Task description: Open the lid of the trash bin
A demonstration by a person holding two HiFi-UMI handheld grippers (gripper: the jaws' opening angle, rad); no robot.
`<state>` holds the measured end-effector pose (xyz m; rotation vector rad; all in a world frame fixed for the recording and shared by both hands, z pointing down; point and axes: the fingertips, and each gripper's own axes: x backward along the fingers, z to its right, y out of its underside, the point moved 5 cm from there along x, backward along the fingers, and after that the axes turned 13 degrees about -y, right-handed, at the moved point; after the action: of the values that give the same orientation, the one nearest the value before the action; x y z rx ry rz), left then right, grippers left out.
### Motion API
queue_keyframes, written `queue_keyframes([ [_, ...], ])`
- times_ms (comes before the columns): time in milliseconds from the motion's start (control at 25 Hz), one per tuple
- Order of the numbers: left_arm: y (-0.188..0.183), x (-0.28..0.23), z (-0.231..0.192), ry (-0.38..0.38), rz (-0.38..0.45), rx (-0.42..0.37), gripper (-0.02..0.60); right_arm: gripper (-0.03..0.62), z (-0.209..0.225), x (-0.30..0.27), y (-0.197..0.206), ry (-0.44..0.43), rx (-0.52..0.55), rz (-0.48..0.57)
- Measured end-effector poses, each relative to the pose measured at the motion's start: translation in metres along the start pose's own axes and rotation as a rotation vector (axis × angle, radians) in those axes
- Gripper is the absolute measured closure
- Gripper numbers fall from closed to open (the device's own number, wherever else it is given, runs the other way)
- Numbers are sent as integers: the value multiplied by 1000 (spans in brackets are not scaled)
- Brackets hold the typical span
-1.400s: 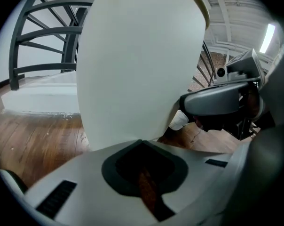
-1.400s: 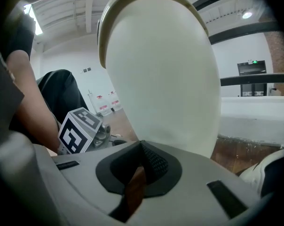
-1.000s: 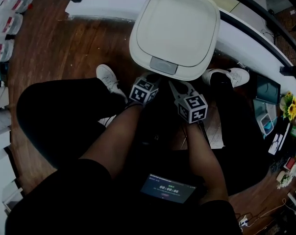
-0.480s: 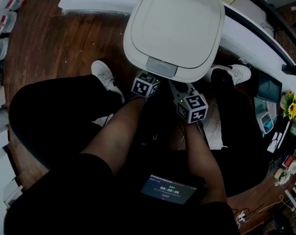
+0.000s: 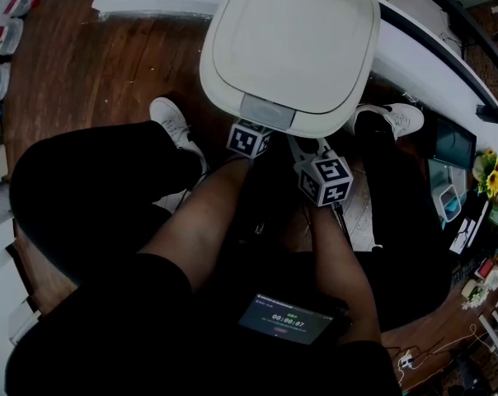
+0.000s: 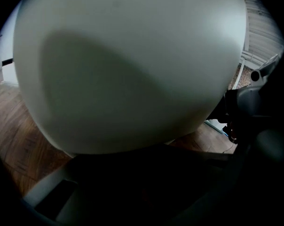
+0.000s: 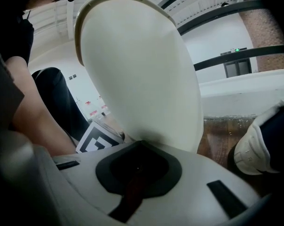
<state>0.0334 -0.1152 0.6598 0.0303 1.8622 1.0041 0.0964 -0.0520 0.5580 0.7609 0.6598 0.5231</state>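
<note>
The white trash bin stands between the person's feet, its lid point(image 5: 294, 35) down, with a grey push tab point(image 5: 267, 110) at the near rim. Just under that tab is my left gripper point(image 5: 251, 132); only its marker cube shows and its jaws are hidden below the rim. My right gripper point(image 5: 307, 145) points at the bin's front a little to the right. The bin's white wall point(image 6: 128, 65) fills the left gripper view, with the jaws lost in shadow. In the right gripper view the bin point(image 7: 142, 69) rises close ahead and the grey jaws meet along a dark seam.
White shoes point(image 5: 168, 118) point(image 5: 393, 118) flank the bin on the wooden floor point(image 5: 92, 64). A white curved ledge point(image 5: 142, 2) runs behind it. A screen showing a timer point(image 5: 288, 320) sits at the person's waist. Small items and flowers point(image 5: 488, 176) clutter the right edge.
Both grippers have crept forward toward the bin's front rim, the left one now tucked under the grey tab. The lid stays down.
</note>
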Motion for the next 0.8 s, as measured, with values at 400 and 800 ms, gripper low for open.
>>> queue_keyframes([
  [400, 0, -3, 2, -58, -37, 21, 551, 574, 1, 2, 1, 4, -6, 2],
  [800, 5, -6, 0, -82, -65, 36, 549, 574, 3, 3, 2, 15, -11, -4],
])
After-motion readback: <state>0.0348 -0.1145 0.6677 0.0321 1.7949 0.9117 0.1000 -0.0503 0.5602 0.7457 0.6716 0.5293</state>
